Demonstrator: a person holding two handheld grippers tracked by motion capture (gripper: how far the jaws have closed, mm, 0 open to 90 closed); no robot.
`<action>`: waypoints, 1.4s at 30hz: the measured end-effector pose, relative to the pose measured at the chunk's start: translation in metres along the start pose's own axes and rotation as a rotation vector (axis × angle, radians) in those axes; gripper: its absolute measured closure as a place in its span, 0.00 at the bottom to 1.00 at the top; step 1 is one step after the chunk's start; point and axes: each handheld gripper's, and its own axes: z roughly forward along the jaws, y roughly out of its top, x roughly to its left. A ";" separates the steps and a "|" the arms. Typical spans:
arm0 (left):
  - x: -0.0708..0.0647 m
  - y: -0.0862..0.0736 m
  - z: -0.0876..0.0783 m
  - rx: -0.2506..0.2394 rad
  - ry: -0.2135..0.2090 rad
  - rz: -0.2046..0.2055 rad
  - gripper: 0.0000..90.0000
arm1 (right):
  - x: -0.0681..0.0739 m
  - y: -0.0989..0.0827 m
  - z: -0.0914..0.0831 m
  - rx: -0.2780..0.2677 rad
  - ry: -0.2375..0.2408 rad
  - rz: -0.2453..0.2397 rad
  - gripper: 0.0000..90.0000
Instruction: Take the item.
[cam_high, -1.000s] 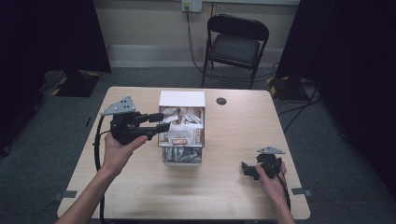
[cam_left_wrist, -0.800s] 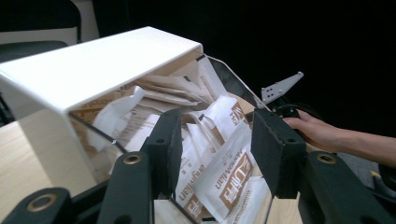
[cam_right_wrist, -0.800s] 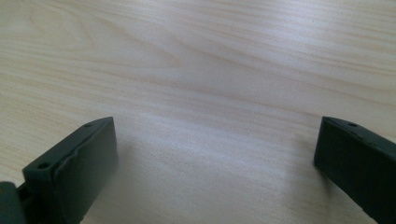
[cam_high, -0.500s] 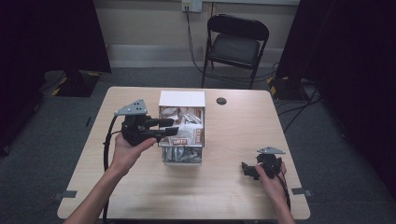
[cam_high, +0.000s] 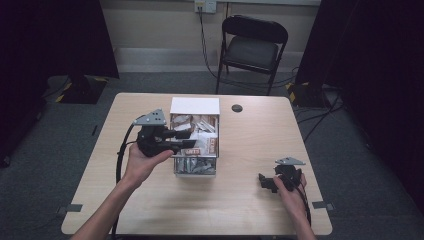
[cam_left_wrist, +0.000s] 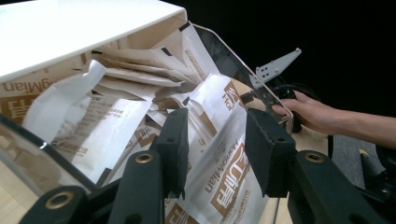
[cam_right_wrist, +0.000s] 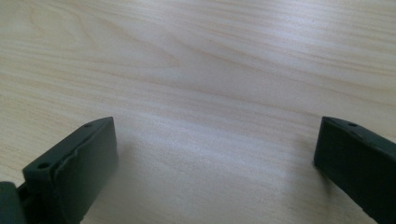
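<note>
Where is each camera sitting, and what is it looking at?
High view: above the person's side, looking forward and down on the table; both forearms, left gripper, right gripper.
Left gripper view: rides on the left gripper, looking into the clear box of packets; its jaws straddle one packet, closing in.
Right gripper view: rides on the right gripper, facing bare tabletop; open jaws.
Shared: high and left gripper views both show the box and the right hand.

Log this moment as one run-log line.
left gripper: in clear box, jaws closing around a packet, not yet pinched | right gripper: open, idle on table
</note>
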 end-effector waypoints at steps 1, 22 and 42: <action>-0.001 0.000 0.000 0.001 0.009 0.001 0.66 | 0.000 0.000 0.000 0.000 0.000 0.000 0.00; -0.014 0.001 0.000 0.036 0.014 0.063 0.83 | 0.000 0.000 0.000 0.000 0.000 -0.001 0.00; -0.020 0.001 0.005 0.062 -0.037 0.097 0.88 | 0.000 0.000 0.000 -0.001 0.001 0.000 0.00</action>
